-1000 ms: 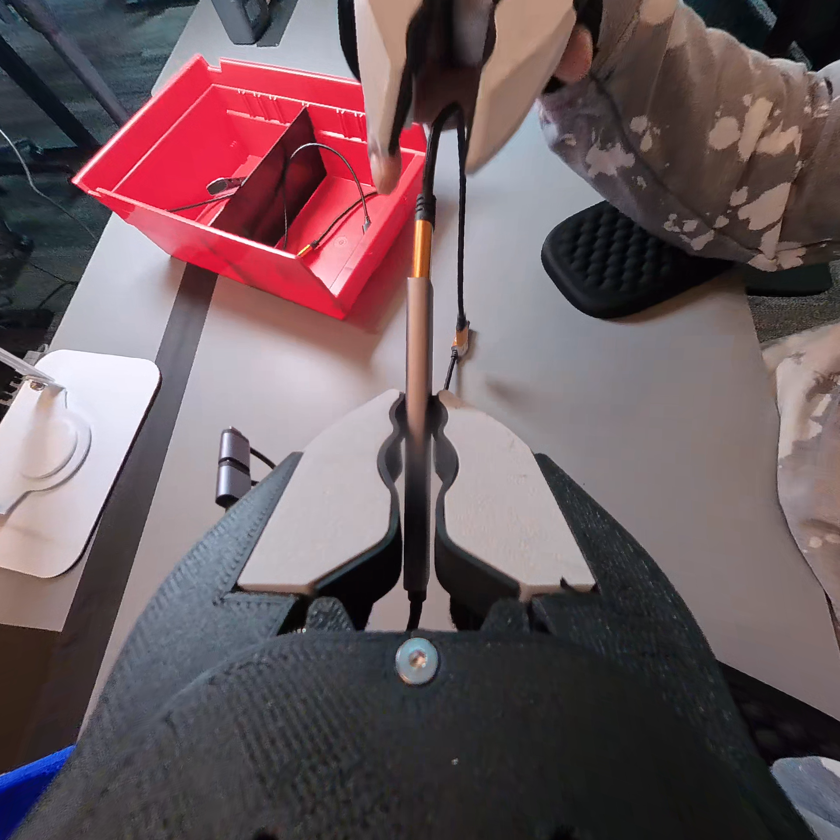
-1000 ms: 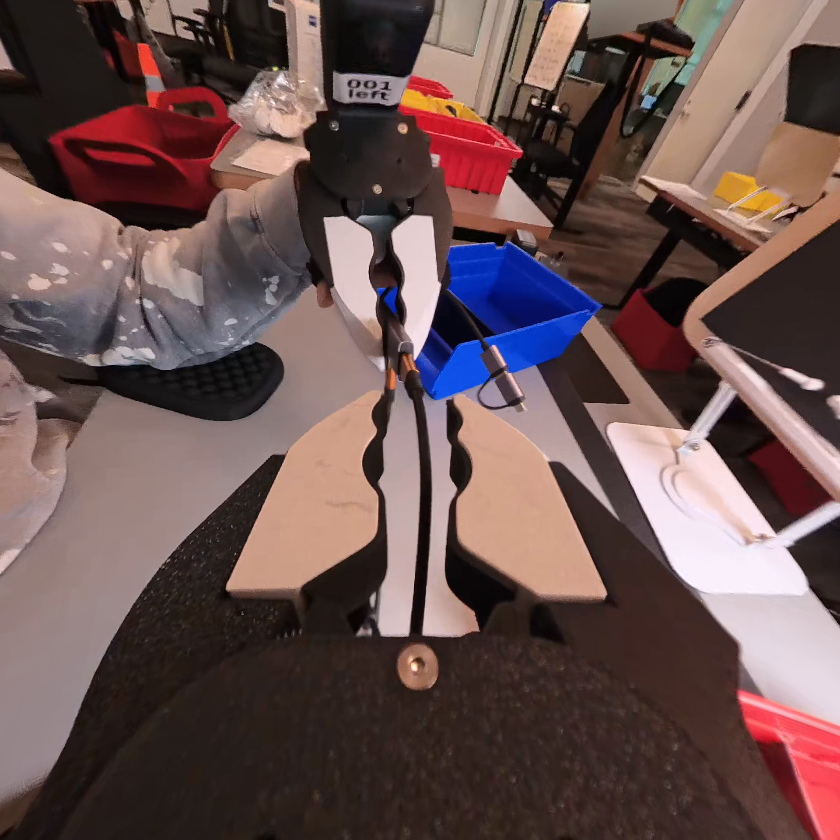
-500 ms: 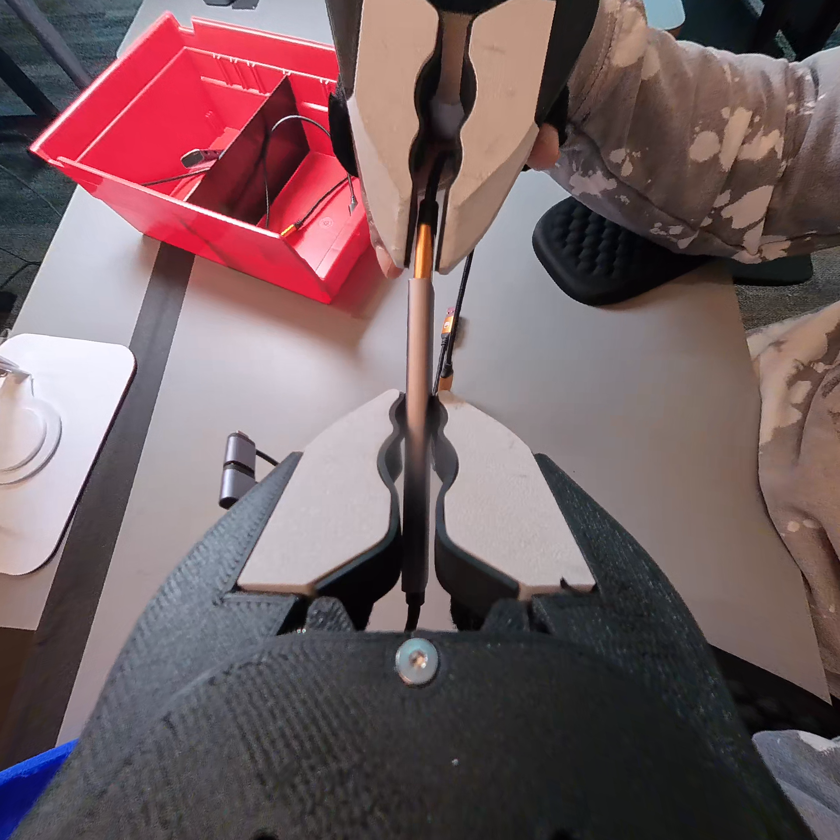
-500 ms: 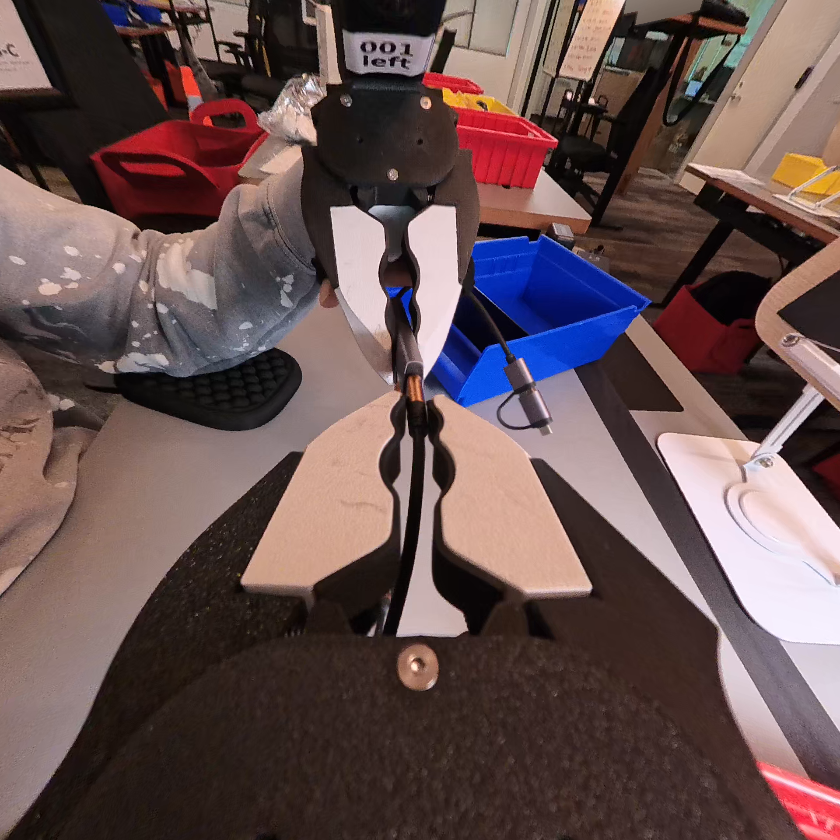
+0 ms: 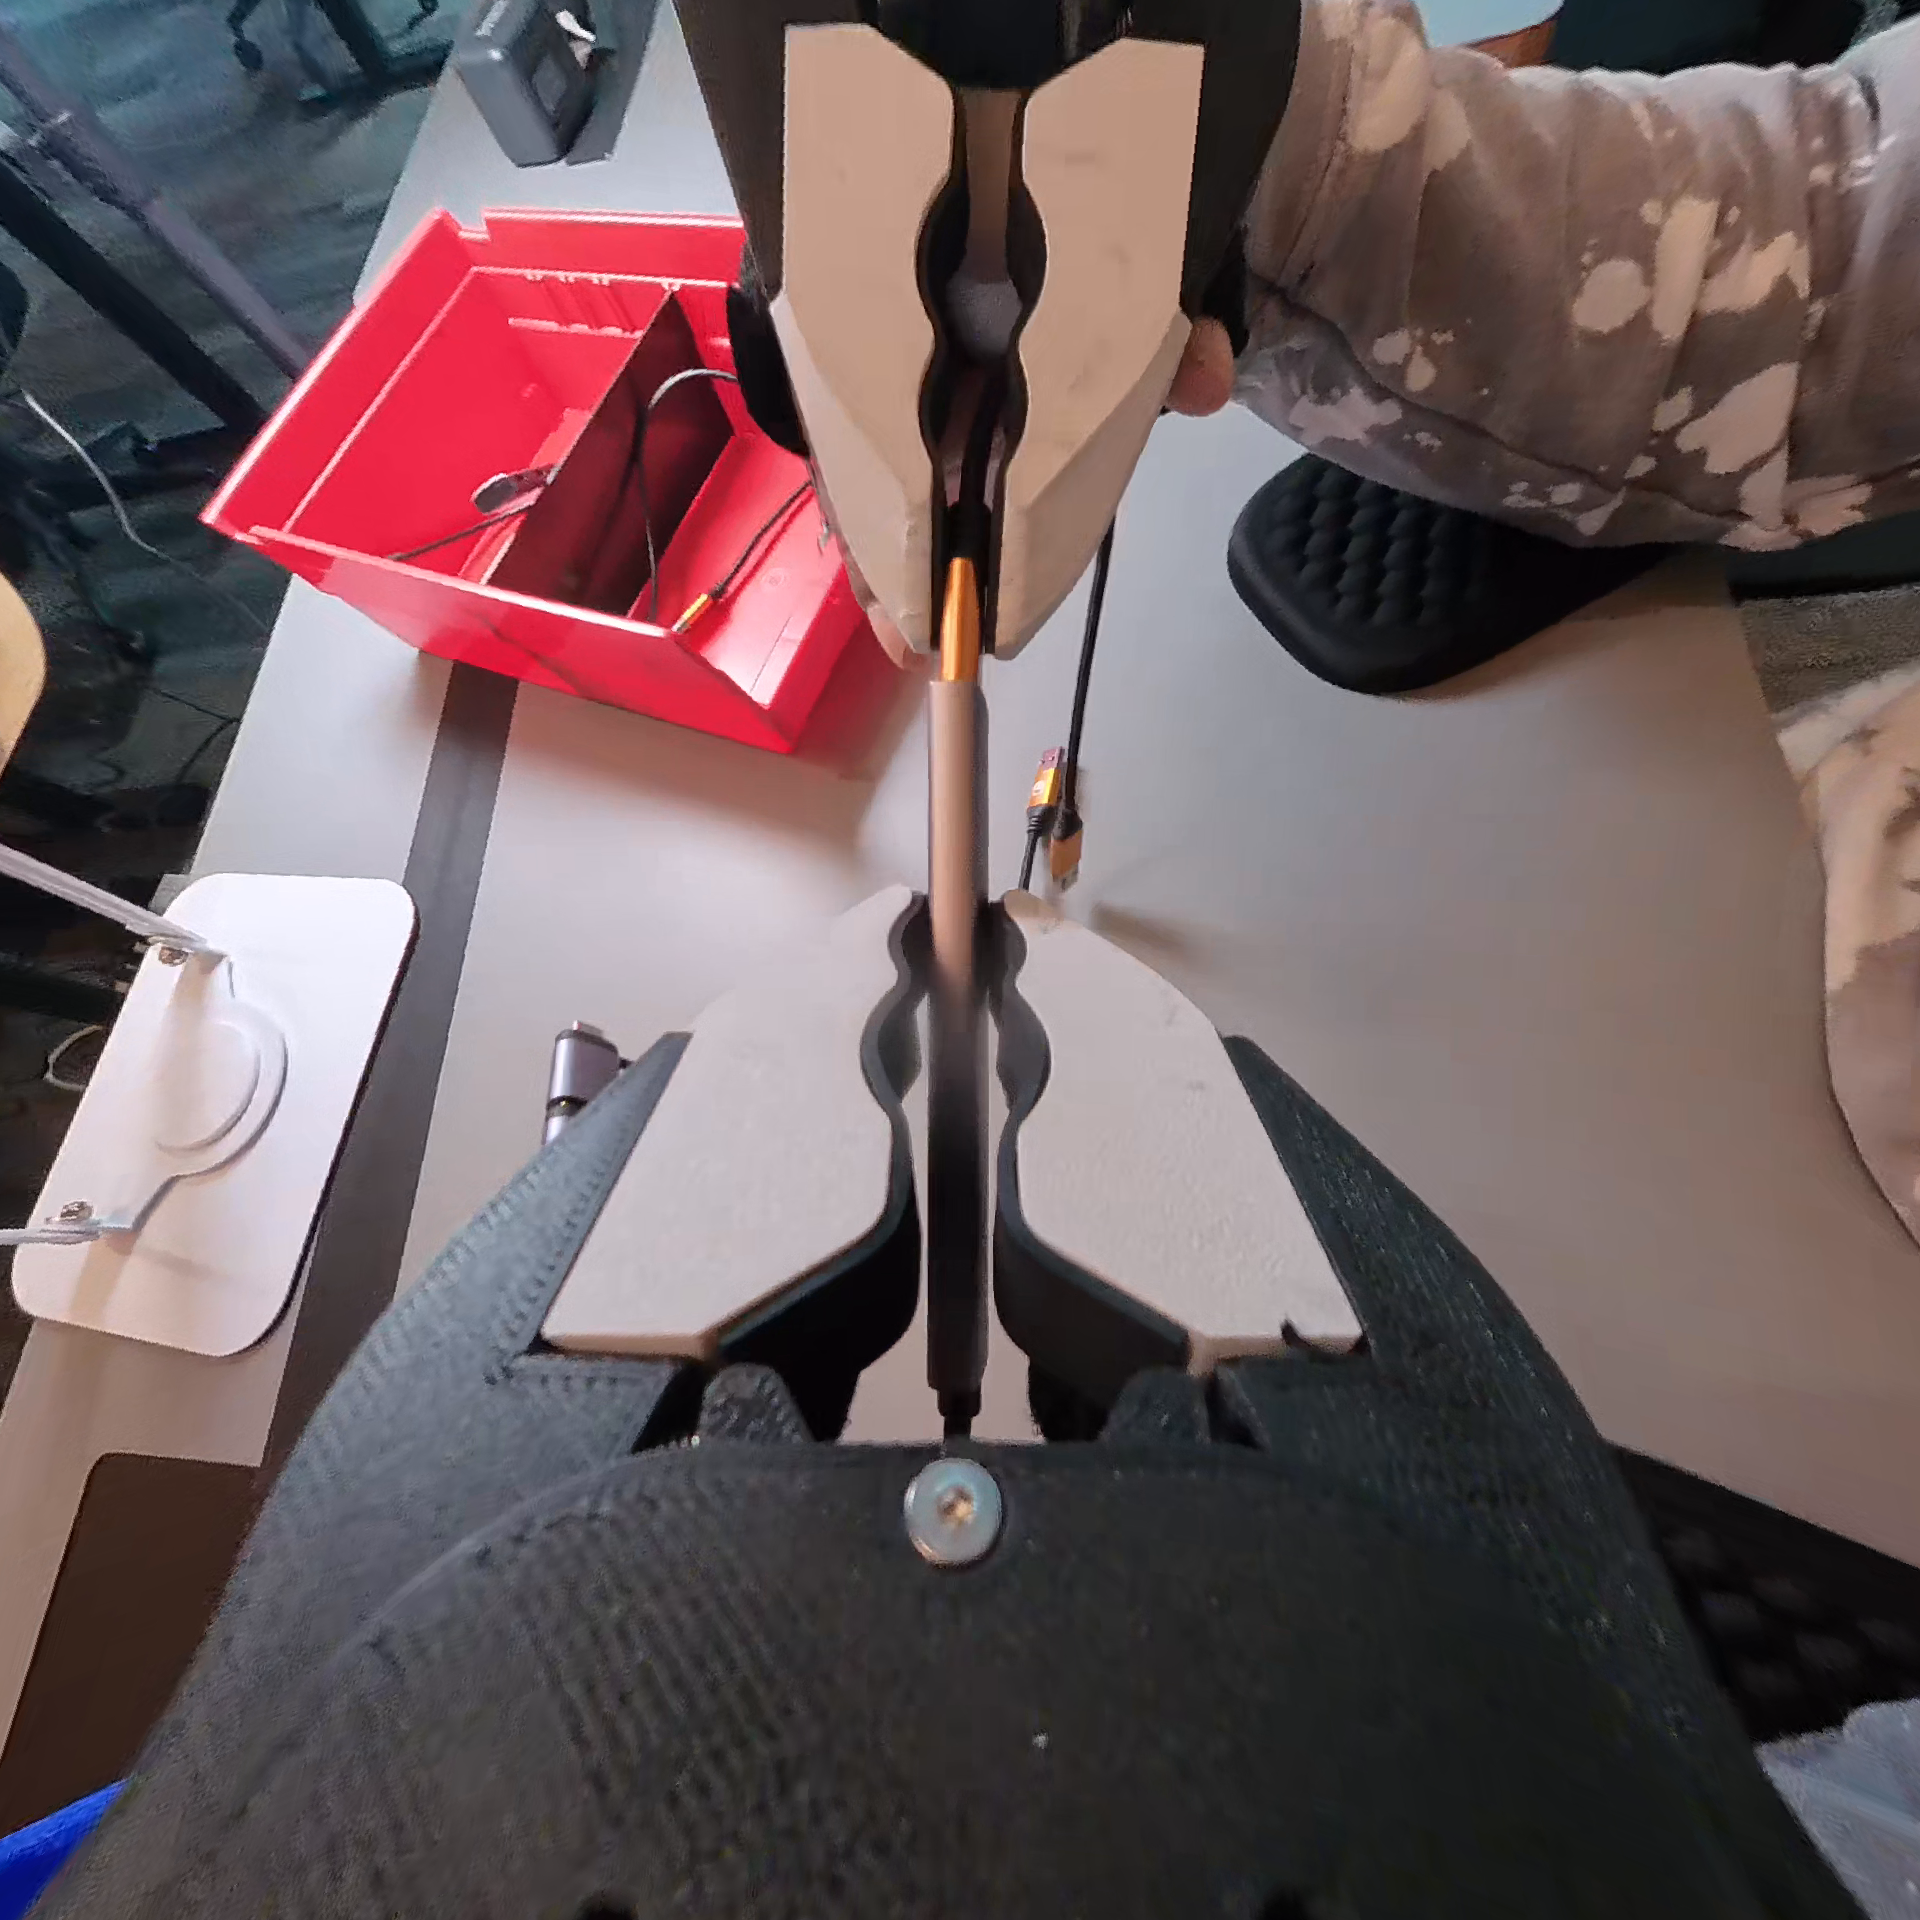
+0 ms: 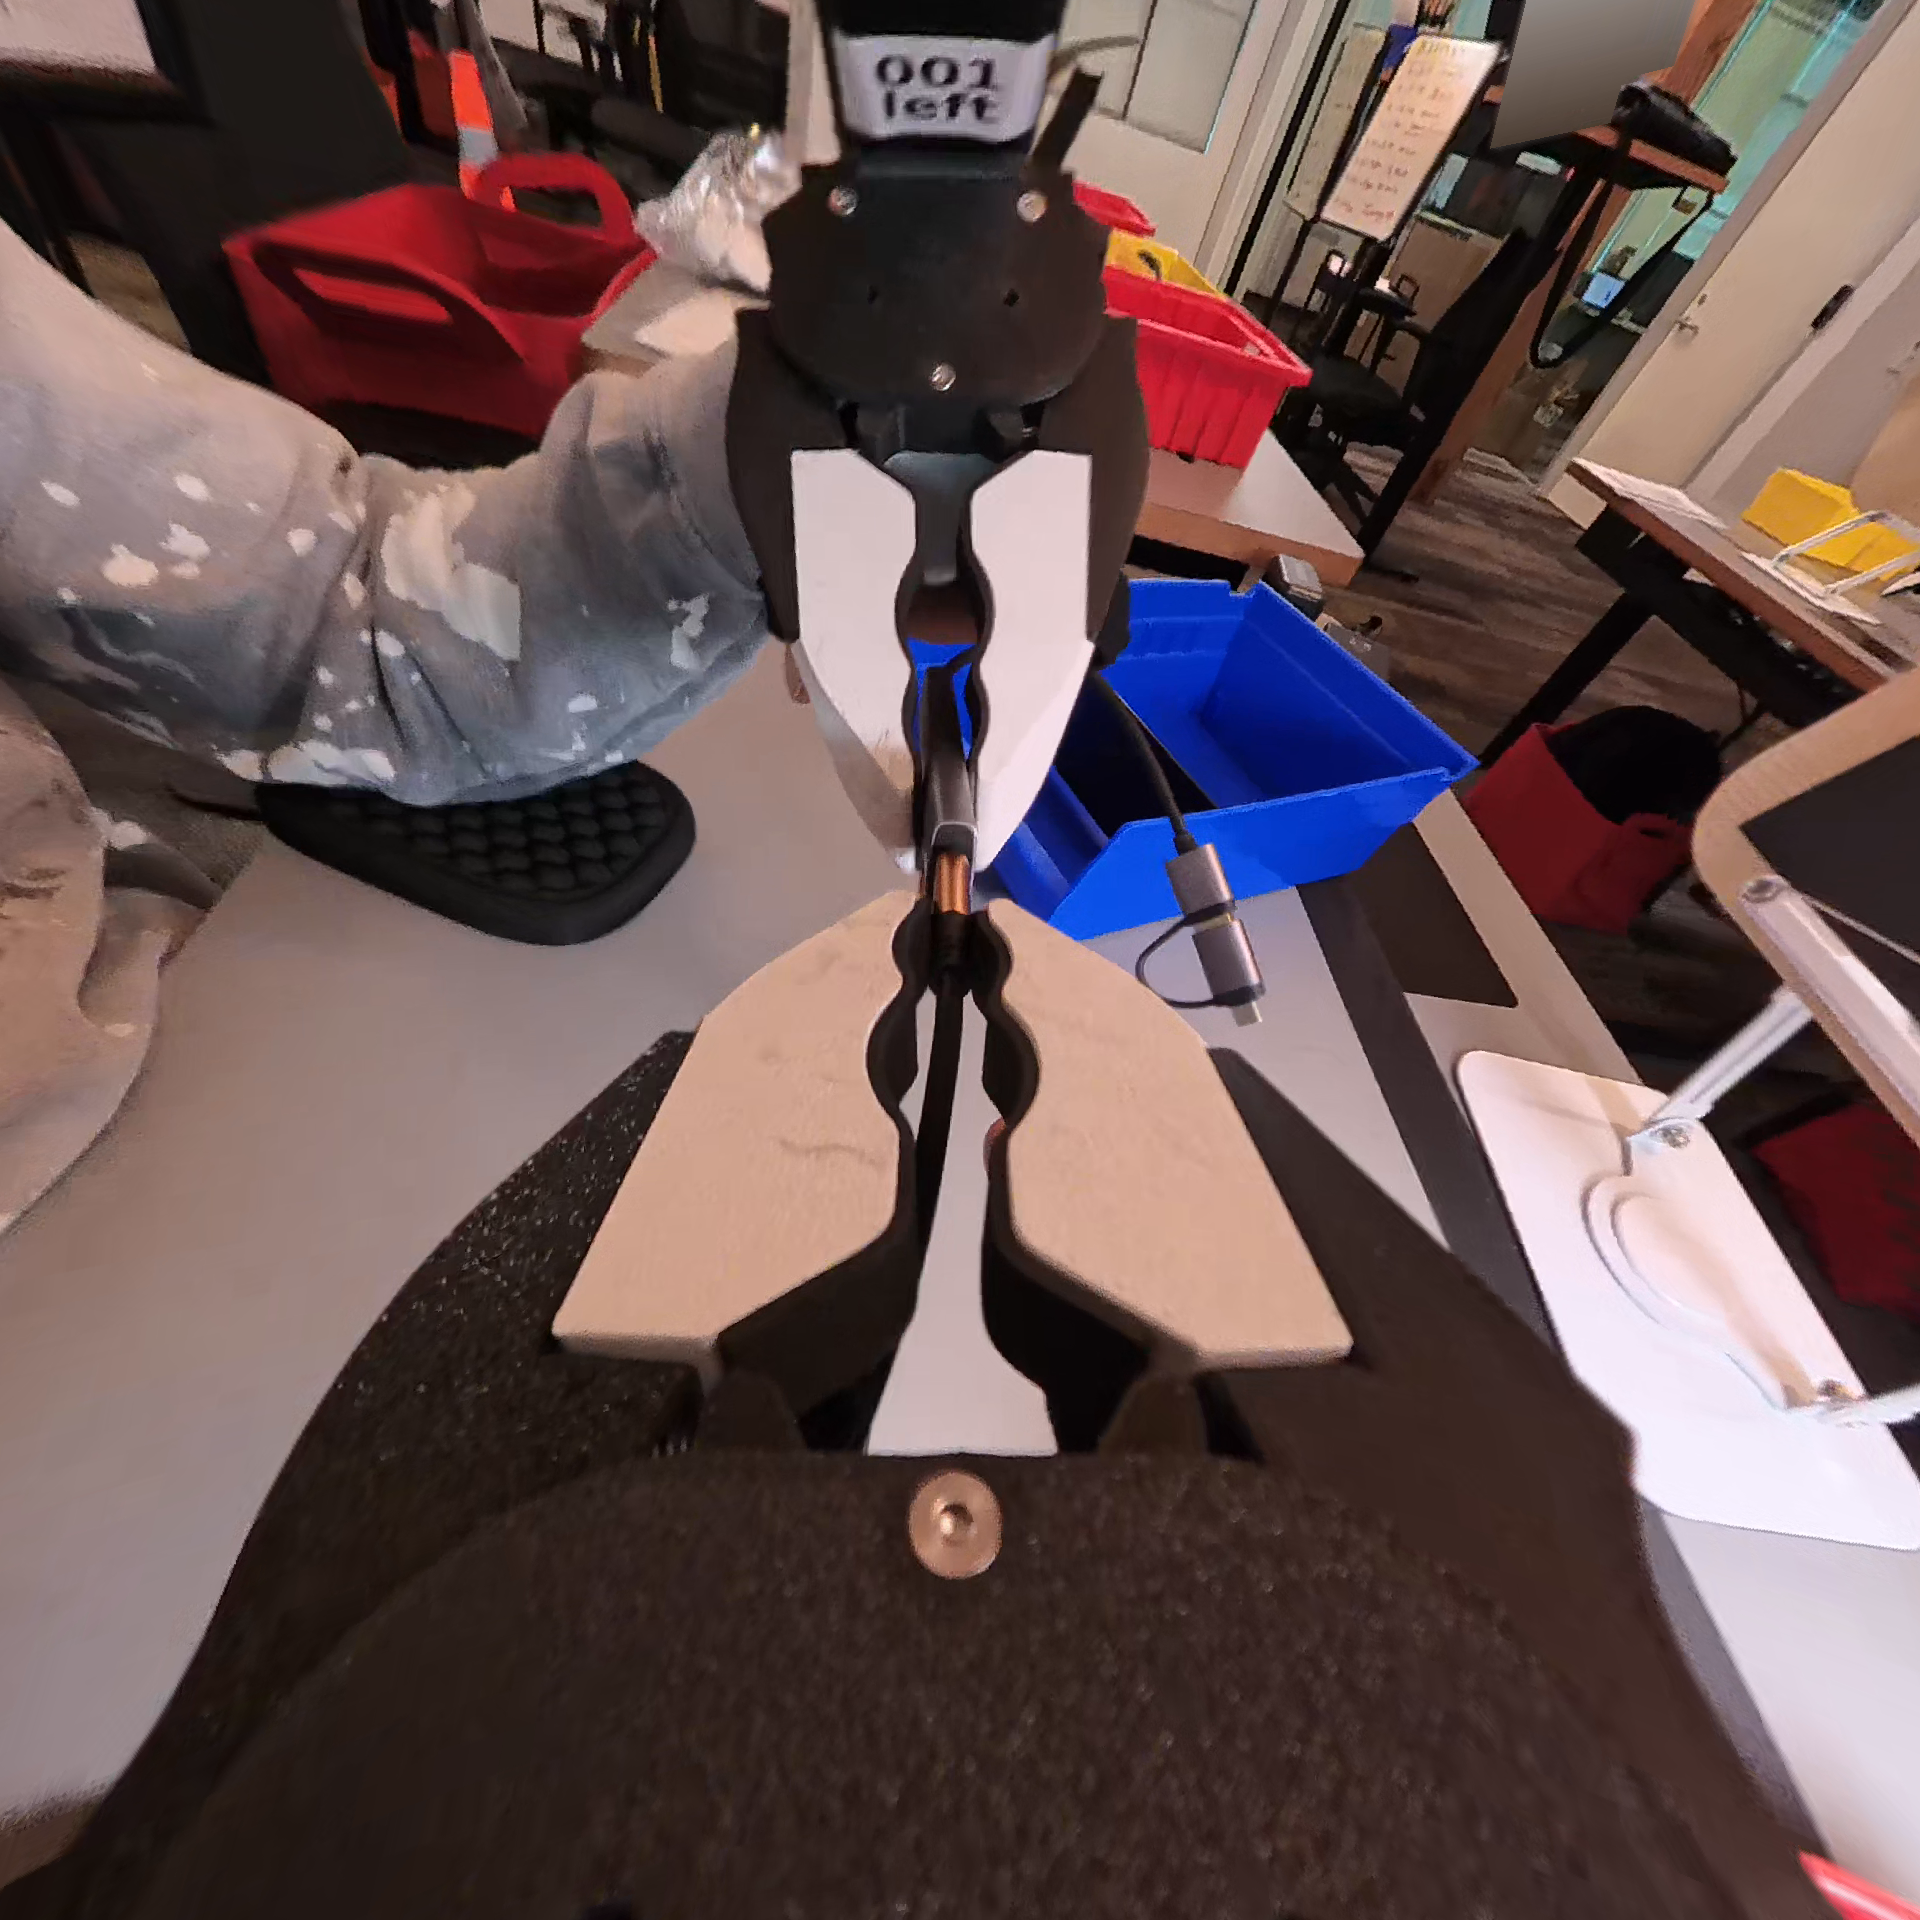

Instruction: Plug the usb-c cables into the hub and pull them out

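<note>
The hub [image 5: 954, 790], a slim grey bar seen edge-on, is clamped between the closed fingers of the left gripper [image 5: 956, 914] and is held above the grey table [image 5: 1403, 935]. The orange-collared plug [image 5: 958, 621] of a black usb-c cable [image 6: 935, 1081] is pinched at the fingertips of the right gripper [image 6: 948, 912], whose fingers are closed on it. The plug meets the far end of the hub; whether it is fully seated cannot be told. The cable's free orange end [image 5: 1051, 805] hangs just beside the hub.

A red bin [image 5: 436, 436] stands on the far left of the table in the left wrist view. It is split by a dark divider [image 5: 623, 457], and thin black cables [image 5: 665, 416] with small connectors are draped across both compartments. A blue bin [image 6: 1278, 748] is seen behind the left gripper in the right wrist view; its visible part shows no contents. The hub's own grey adapter lead [image 6: 1210, 914] hangs in front of that bin. A black wrist rest [image 5: 1382, 582] lies on the table near a patterned sleeve [image 5: 1558, 312].
</note>
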